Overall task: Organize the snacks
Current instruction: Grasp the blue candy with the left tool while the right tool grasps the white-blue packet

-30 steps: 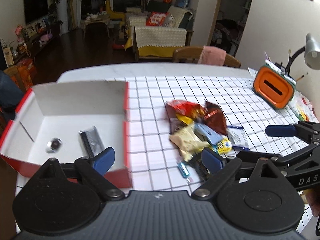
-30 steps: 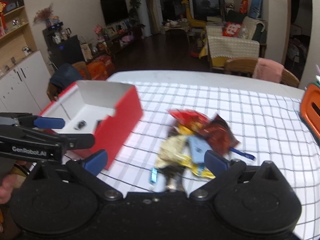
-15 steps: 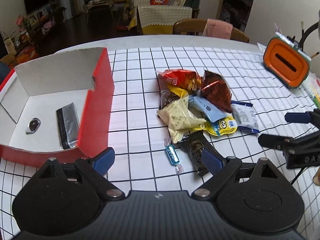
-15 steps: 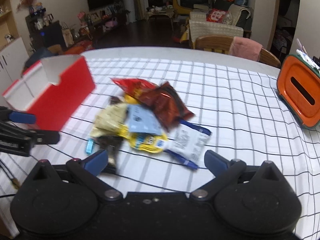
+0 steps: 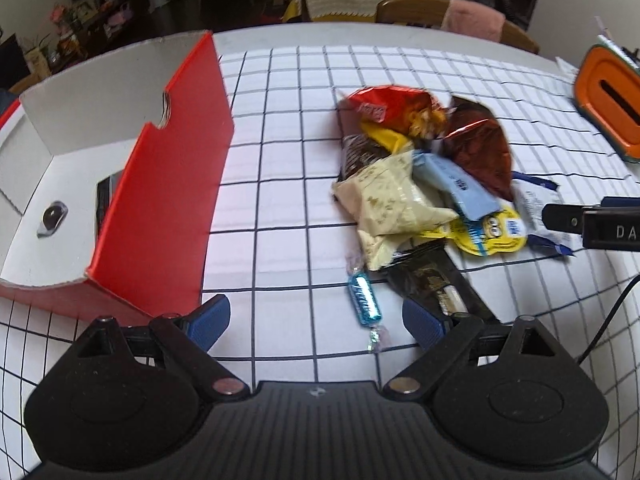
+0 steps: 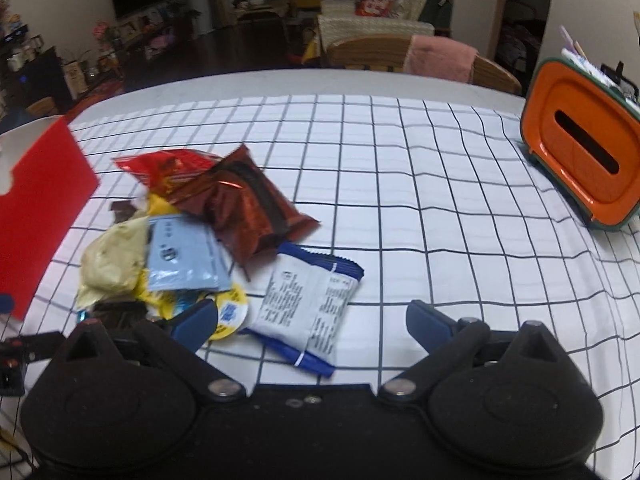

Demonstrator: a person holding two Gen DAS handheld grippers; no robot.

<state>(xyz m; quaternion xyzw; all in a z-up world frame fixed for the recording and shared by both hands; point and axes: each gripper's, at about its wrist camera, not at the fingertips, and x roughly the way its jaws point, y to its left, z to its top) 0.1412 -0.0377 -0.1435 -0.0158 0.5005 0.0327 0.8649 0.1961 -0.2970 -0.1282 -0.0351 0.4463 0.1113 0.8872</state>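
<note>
Your left claw [image 5: 316, 322] spread wide over blue candy [image 5: 364, 296], your right claw [image 6: 312, 322] closing, ungripped, over white-blue packet [image 6: 310, 304], its print unreadable, snack pile [image 5: 420, 184] mid-table [image 5: 280, 120], "DA" on right tool.

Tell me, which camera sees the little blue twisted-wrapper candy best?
The left wrist view. There the small blue twist-wrapped candy lies whole on the checked cloth, just ahead of the open left gripper. In the right wrist view only a blue sliver peeks out at the pile's near left edge, too hidden to recognise.
</note>
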